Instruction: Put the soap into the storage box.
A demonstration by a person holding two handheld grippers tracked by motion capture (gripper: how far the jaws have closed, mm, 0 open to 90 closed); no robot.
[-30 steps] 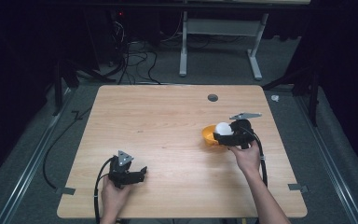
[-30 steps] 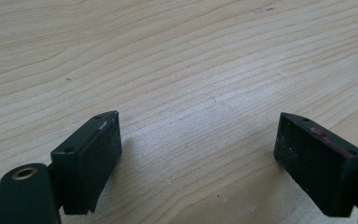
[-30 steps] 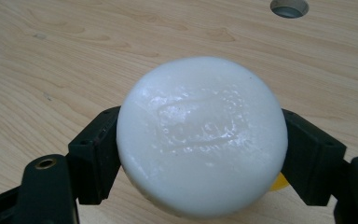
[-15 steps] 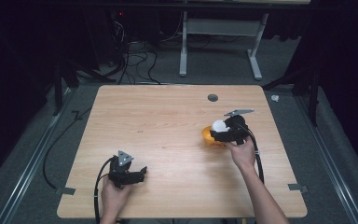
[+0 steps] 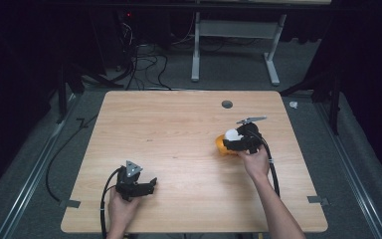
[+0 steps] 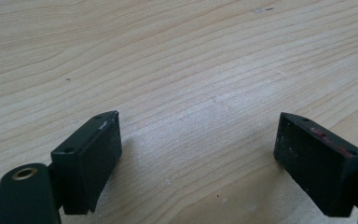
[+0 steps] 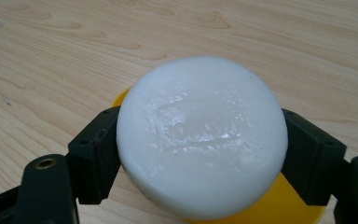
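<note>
Right gripper (image 7: 200, 154) clamps white puck (image 7: 201, 135) above yellow dish (image 7: 279, 205); next: lower it in gently. Left gripper (image 6: 200, 158) spread, idle on desk (image 5: 179, 129).

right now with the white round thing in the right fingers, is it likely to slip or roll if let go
The white round piece looks smooth and glossy, so it may slip if the right gripper eases. Its curved sides meet the fingers over little surface, so it could twist. It seems a flat-topped disc above the yellow piece, likelier to settle than roll.

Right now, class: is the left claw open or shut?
Open: the left claw has its jaws wide apart over bare table.
</note>
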